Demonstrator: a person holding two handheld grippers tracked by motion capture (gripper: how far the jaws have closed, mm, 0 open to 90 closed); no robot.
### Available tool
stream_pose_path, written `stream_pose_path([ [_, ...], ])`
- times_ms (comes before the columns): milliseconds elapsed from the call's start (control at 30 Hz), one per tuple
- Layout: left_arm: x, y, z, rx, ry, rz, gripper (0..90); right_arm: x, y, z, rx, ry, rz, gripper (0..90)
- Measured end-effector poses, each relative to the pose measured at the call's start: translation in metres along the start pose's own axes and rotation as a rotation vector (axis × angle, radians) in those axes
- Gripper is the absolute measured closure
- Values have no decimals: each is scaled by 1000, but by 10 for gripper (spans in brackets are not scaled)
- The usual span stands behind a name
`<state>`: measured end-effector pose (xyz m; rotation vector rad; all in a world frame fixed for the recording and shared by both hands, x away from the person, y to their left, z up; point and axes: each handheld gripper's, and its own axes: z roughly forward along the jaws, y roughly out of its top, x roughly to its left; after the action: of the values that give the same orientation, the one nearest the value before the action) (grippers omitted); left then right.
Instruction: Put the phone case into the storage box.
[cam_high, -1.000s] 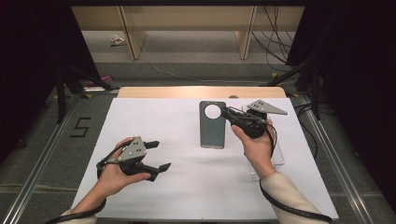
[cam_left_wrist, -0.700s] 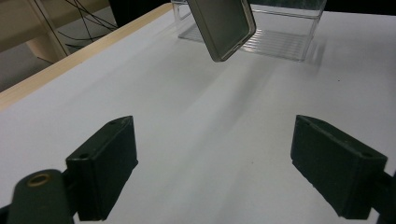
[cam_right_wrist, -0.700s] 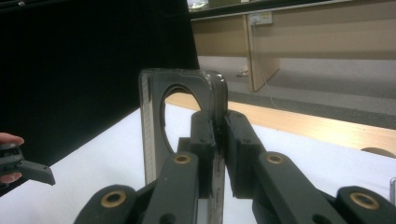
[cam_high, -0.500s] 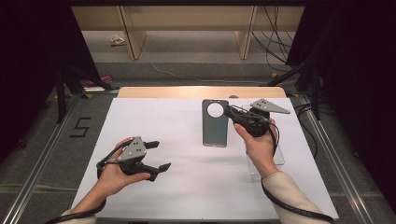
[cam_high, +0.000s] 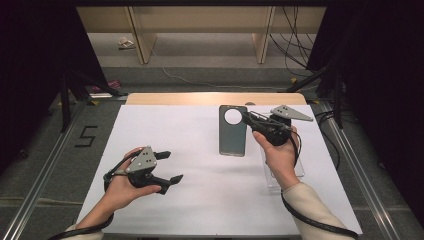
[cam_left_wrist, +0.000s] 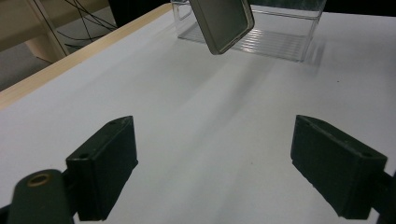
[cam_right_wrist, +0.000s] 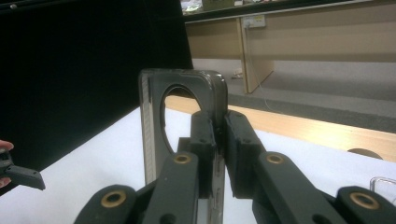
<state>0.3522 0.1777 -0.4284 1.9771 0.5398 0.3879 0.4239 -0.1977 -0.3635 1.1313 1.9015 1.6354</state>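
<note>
A dark grey phone case (cam_high: 233, 135) with a round camera hole hangs above the white table (cam_high: 200, 200), right of centre. My right gripper (cam_high: 246, 118) is shut on its upper right edge. In the right gripper view the jaws (cam_right_wrist: 219, 135) pinch the case's wall (cam_right_wrist: 152, 116), which stands upright. My left gripper (cam_high: 170, 167) rests low at the front left, open with nothing between its fingers. In the left gripper view the wide-apart jaws (cam_left_wrist: 219, 168) face the lifted case (cam_left_wrist: 224, 21).
A clear plastic box (cam_high: 299, 172) lies on the table under the right hand, also seen as a clear plastic box (cam_left_wrist: 280, 32) behind the case. A wooden strip (cam_high: 215, 98) edges the table's far side. Cables and shelf legs lie beyond.
The right gripper has carried the phone case slightly to the right. The left gripper has stayed where it was.
</note>
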Motion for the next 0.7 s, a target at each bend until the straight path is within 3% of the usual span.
stream_pose_path([
  [700, 0, 0, 0, 1, 0, 1, 140, -7, 2, -3, -9, -19, 5, 829],
])
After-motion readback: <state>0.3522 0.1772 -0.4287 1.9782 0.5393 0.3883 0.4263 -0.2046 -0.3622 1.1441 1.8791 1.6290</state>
